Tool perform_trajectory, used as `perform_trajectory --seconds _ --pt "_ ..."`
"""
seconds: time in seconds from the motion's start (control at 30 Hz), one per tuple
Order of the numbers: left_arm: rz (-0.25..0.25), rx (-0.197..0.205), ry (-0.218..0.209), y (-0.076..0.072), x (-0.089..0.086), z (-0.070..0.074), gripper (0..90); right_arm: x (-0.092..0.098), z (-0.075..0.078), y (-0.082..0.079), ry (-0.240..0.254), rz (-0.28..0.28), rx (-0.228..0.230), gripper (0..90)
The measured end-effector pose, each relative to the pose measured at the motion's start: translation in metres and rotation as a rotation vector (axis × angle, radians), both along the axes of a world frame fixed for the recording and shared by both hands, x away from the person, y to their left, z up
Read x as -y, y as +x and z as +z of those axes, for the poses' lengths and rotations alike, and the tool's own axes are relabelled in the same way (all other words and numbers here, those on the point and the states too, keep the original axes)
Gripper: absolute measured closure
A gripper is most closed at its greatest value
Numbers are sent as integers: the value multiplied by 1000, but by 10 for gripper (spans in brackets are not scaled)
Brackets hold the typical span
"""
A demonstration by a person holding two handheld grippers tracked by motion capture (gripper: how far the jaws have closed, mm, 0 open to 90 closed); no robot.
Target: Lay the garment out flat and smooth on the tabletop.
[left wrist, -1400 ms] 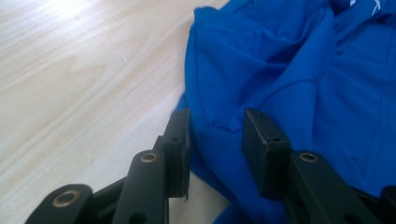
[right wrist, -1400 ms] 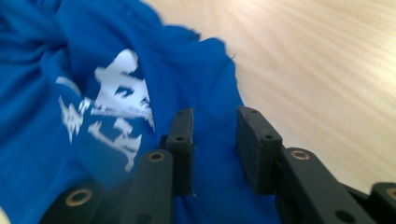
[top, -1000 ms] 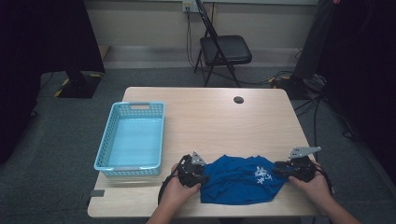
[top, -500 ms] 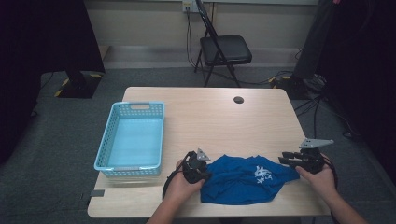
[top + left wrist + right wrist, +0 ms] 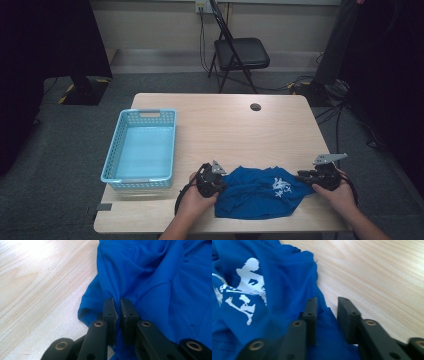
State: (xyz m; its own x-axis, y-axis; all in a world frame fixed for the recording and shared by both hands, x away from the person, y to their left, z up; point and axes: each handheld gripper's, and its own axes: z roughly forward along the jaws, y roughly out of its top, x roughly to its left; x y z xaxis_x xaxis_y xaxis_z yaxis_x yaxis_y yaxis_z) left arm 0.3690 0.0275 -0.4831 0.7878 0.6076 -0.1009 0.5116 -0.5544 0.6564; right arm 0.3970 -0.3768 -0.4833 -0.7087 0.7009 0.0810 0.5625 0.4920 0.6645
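Note:
A blue shirt (image 5: 260,192) with a white print lies crumpled near the table's front edge. My left gripper (image 5: 221,183) is at its left end. In the left gripper view the jaws have just been closing, and that gripper (image 5: 118,303) now pinches a fold of the blue shirt (image 5: 160,277). My right gripper (image 5: 301,176) is at the shirt's right end. Its jaws have been closing too. In the right gripper view they still stand apart (image 5: 327,302), with the edge of the shirt (image 5: 274,277) lying between them and no pad pressing on it.
A light blue plastic basket (image 5: 112,172) stands at the left of the wooden table (image 5: 235,130), with nothing visible in it. A small black round cap (image 5: 255,107) sits near the far edge. A black folding chair (image 5: 241,52) stands on the floor beyond the table.
Both hands have stayed almost in place at the shirt's two ends. The right gripper has shifted slightly outward and up. The shirt has not visibly moved.

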Motion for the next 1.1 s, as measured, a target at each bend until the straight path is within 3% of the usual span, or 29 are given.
perform_trajectory --seconds 0.2,0.37,0.7,1.1 --pt "13 27 -4 0 -3 7 849 -2 0 -2 11 20 -1 865" --pt "20 52 -13 1 -8 19 850 -1 6 -3 17 23 22 877" --pt "47 102 -27 10 -15 38 850 4 33 -5 55 6 102 878" --pt "62 135 -23 20 -22 52 850 7 58 -3 90 -11 181 878"
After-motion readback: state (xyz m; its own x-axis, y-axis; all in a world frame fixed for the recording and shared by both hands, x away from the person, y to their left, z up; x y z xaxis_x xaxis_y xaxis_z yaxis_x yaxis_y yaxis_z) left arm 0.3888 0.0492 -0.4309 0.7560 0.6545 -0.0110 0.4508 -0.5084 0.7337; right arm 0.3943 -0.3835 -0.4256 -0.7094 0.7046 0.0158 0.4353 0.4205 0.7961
